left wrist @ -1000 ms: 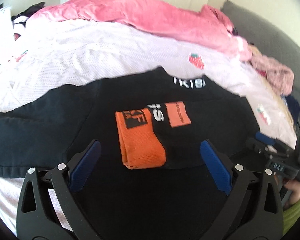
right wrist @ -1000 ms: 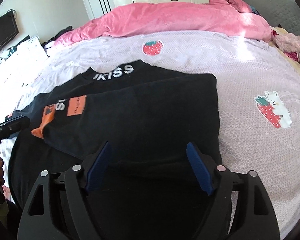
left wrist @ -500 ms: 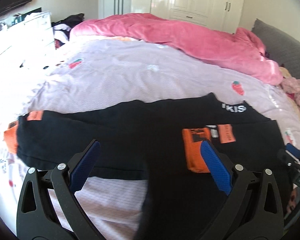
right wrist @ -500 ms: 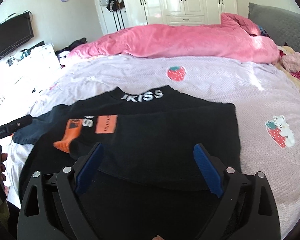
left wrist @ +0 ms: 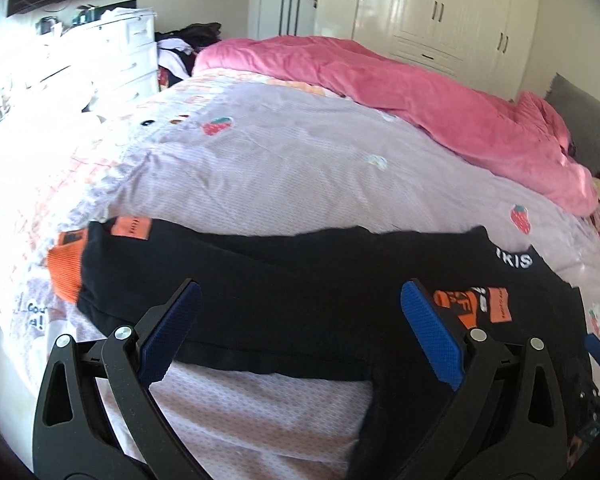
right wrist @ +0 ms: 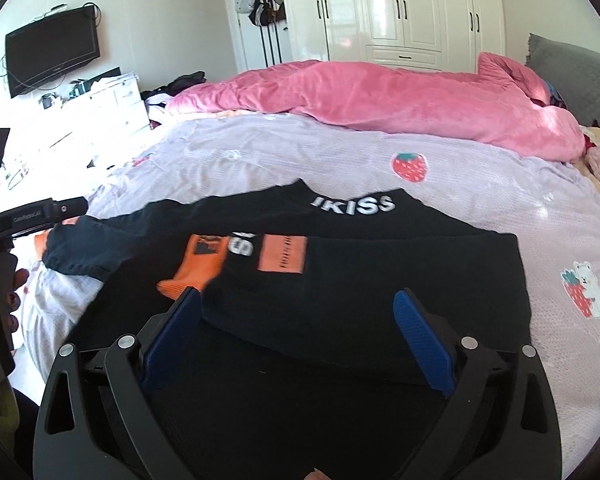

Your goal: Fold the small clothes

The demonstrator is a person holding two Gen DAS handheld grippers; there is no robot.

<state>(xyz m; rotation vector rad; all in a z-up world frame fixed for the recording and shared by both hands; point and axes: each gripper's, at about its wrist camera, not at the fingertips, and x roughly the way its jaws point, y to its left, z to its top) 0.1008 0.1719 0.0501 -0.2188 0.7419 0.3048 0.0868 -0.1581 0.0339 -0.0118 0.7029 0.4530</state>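
Note:
A small black top with orange cuffs and white "IKISS" lettering lies on the bed (left wrist: 292, 280) (right wrist: 380, 280). Its right sleeve is folded across the chest, orange cuff (right wrist: 198, 268) on top. The left sleeve lies stretched out to the left, its orange cuff (left wrist: 64, 276) near the bed edge. My left gripper (left wrist: 300, 300) is open and empty, held over the left sleeve. My right gripper (right wrist: 298, 312) is open and empty, held over the folded right side of the top.
The lilac strawberry-print bedspread (left wrist: 280, 168) covers the bed. A pink duvet (right wrist: 380, 96) is heaped along the far side. A grey headboard (right wrist: 572, 76) stands at the right. White drawers (left wrist: 112, 52) and a wall television (right wrist: 52, 56) are at the left.
My left gripper has swung left, from over the folded orange cuff to over the outstretched left sleeve. My right gripper has drawn back and tilted up slightly. The top has not moved.

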